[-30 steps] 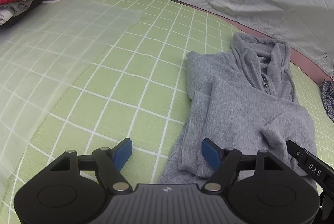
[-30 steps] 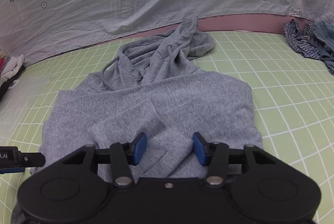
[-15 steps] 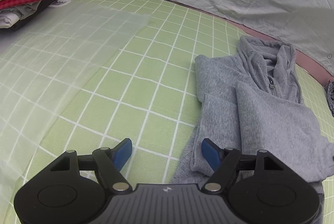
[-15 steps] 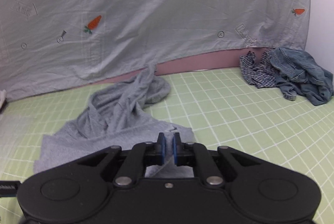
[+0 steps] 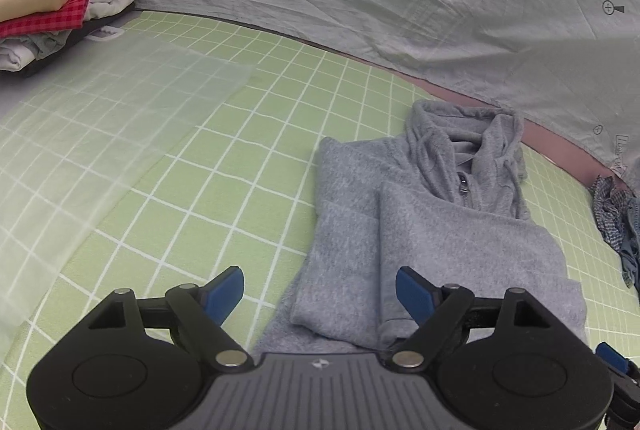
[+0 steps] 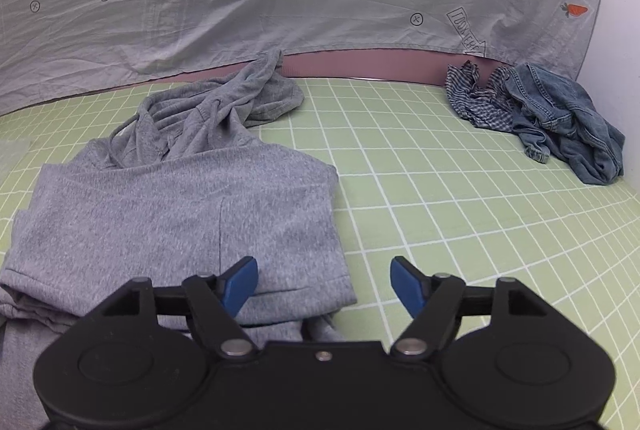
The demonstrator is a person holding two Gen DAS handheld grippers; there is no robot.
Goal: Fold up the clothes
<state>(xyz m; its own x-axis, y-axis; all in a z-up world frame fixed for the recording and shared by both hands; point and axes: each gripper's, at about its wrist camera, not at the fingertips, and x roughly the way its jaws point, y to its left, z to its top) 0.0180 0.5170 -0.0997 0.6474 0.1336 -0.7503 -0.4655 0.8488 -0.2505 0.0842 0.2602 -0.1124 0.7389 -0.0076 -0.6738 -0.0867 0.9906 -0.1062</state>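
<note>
Denim [image 6: 568,117] shows fully in right view only, folded stack [image 5: 52,9] in left.

Open green checked mat [image 5: 224,197] is offered left of the grey hoodie [image 5: 432,230]; the far-left corner is blocked by stacked clothes [image 5: 52,9], the far-right by crumpled denim [image 6: 568,117].

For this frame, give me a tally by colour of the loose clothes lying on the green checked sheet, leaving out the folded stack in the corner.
Grey: 1, the hoodie, partly folded
Blue denim: 1, a crumpled garment
Blue-and-white check: 1, a crumpled garment touching the denim
Total: 3
</note>
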